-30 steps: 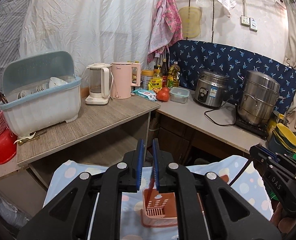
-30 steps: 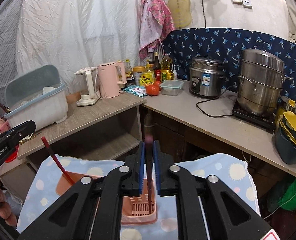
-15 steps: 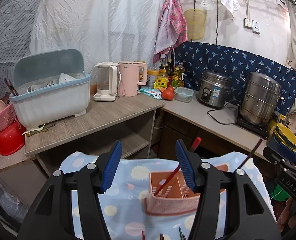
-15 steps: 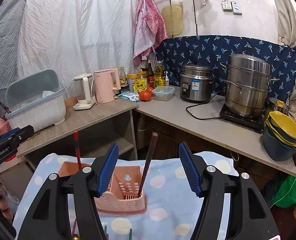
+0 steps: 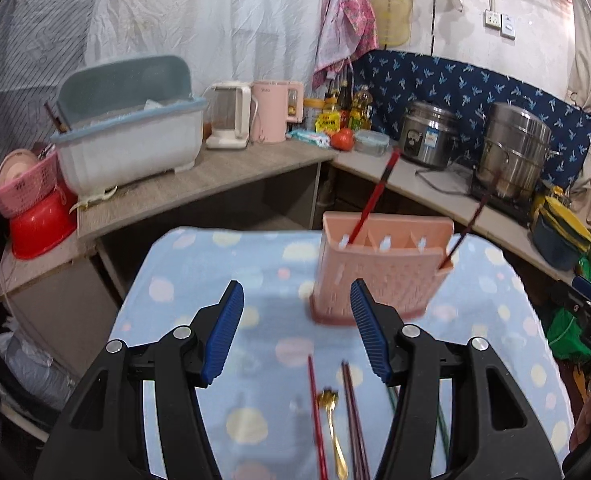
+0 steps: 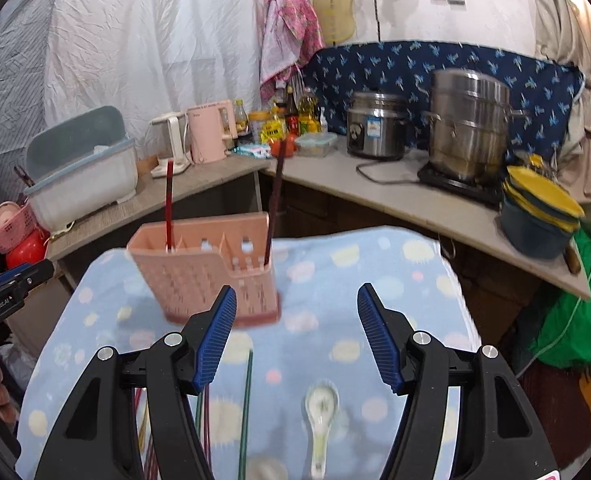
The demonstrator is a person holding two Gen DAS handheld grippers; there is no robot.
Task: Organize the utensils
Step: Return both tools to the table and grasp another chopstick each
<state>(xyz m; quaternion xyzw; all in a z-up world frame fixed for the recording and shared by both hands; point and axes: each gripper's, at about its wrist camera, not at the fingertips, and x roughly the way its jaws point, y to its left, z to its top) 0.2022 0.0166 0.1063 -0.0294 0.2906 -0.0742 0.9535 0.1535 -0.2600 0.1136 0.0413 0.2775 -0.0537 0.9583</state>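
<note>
A pink utensil holder (image 5: 379,268) (image 6: 203,276) stands on a blue polka-dot cloth (image 5: 223,276) (image 6: 375,280). A red chopstick (image 5: 371,200) (image 6: 169,204) leans in its left compartment and a dark chopstick (image 5: 465,228) (image 6: 275,200) in its right one. On the cloth lie red and dark chopsticks (image 5: 315,412), a gold fork (image 5: 331,424), a green chopstick (image 6: 246,404) and a white ceramic spoon (image 6: 321,416). My left gripper (image 5: 295,332) is open and empty, above the loose utensils. My right gripper (image 6: 295,336) is open and empty, in front of the holder.
Behind the cloth, a wooden counter carries a dish rack (image 5: 131,144), two kettles (image 5: 271,112), bottles, a rice cooker (image 6: 377,124) and a steel pot (image 6: 471,124). Stacked yellow and blue bowls (image 6: 539,208) sit at the right. Red and pink basins (image 5: 35,204) are at the left.
Both grippers opened and let go of a chopstick each into the holder. Both then pulled back and lowered, so the loose utensils on the cloth came into view.
</note>
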